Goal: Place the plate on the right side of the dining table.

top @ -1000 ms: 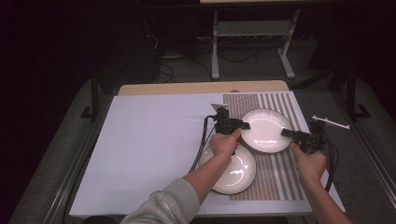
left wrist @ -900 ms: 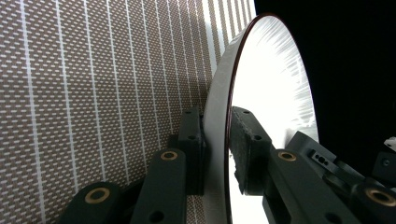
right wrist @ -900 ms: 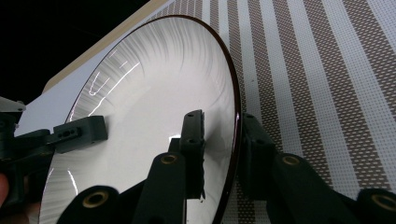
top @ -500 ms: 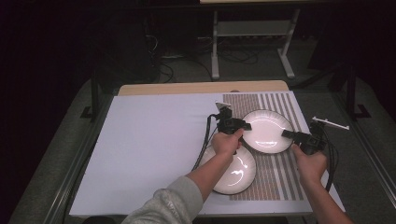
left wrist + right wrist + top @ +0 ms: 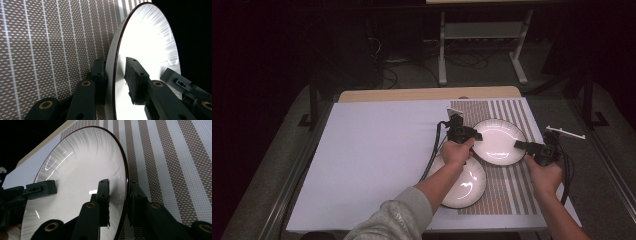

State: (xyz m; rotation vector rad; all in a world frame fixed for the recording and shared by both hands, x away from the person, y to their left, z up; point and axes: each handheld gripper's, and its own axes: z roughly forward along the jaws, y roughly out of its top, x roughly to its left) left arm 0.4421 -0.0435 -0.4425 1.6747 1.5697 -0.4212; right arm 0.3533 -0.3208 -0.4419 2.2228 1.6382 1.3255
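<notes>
A white sheet and a striped mat cover the counter, with dark floor beyond. The left tool, its jaws just been opening, straddles the far plate rim with the upper pad clear; the right tool clenches that plate.

Left gripper jaws just opening

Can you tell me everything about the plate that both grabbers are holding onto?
The far plate is round, white and glossy, with a thin dark rim and fine grey streaks fanning inward. It sits over the brown striped mat, behind a second plate. The left gripper straddles its left rim, its jaws just opening, the inner pad standing off the plate. The right gripper clamps the right rim.
</notes>
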